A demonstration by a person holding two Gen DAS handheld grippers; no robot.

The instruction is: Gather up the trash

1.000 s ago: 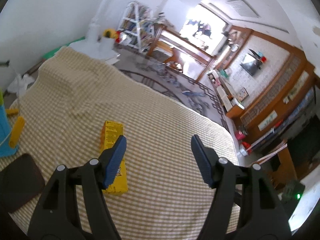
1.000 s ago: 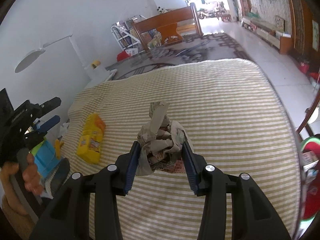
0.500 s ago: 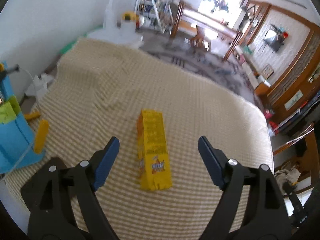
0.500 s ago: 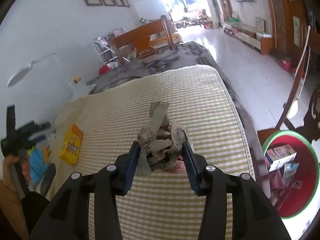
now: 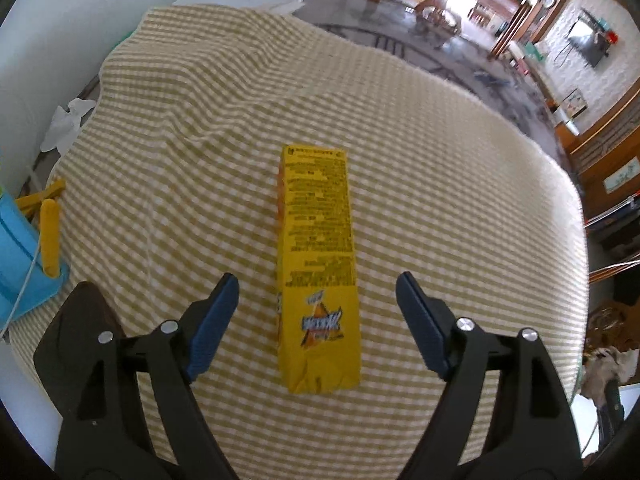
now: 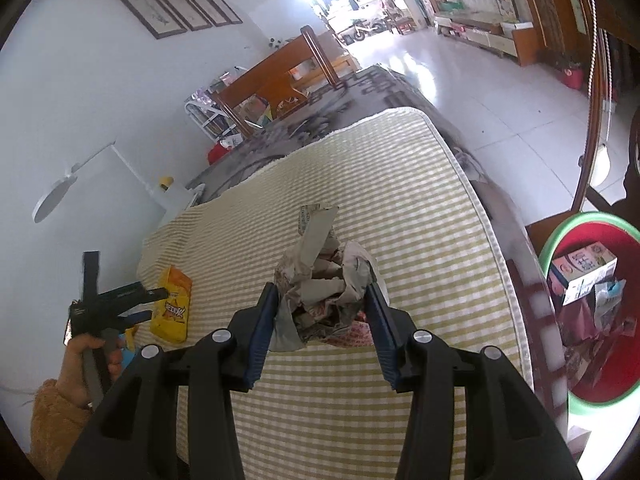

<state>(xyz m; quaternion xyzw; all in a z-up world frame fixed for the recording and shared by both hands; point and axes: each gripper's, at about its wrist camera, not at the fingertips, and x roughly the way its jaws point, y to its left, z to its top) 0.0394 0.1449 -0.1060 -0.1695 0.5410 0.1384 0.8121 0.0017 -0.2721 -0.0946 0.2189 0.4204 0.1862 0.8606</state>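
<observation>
Your left gripper hangs over the checked cloth, pointing steeply down. Its jaws have just been closing a bit but stand wide, pads touching nothing. The yellow box lies flat between the fingers, lengthwise along your line of view, its near end just past the fingertips, clear gap on both sides. Left of it, at the cloth's edge: a blue holder with a yellow peg.

Your right gripper is clamped on a crumpled paper wad, both pads pressing its sides, held above the cloth. At far left of that view, your left hand holds the other gripper over the box. At far right, off the table edge and lower, sits a red bin with a green rim, cartons and wrappers already in it. The wad is well apart from it.
</observation>
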